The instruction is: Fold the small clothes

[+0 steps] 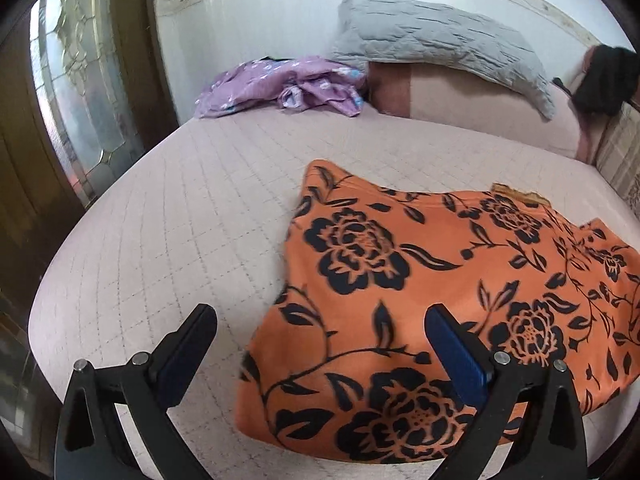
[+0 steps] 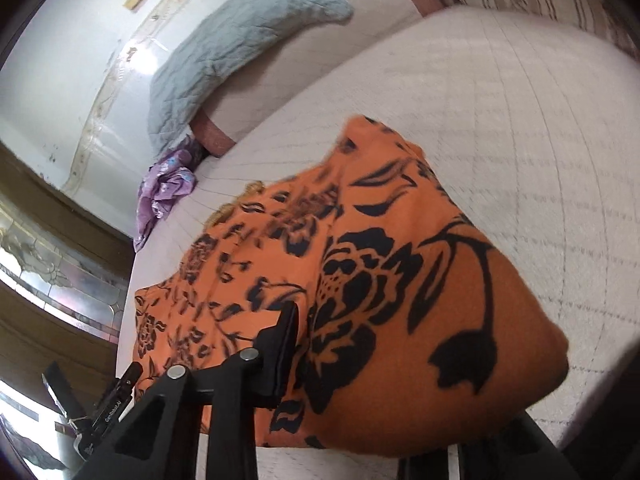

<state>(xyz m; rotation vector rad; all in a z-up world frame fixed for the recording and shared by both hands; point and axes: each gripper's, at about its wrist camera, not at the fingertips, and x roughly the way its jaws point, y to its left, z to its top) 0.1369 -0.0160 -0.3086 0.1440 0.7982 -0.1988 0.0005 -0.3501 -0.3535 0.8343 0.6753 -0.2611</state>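
Two claws are at work, and we see them in very different states: our left claw (image 1: 320, 344) is spread wide with nothing between its fingers, hovering above the near left edge of the orange flowered garment (image 1: 440, 280), while our right claw (image 2: 308, 344) shows only one finger, with cloth draped over where the other should be, so we judge it is pinching a fold but cannot be sure. The garment lies on the quilted bed (image 1: 180, 200), its near right part lifted and bunched. If that pinch holds only a thin layer, the fabric could slip out and the fold collapse. With the left claw idle, nothing pins the far side, so the whole piece may drag. The purple cloth (image 1: 288, 84) and grey pillow (image 1: 440, 40) lie far off, out of harm.
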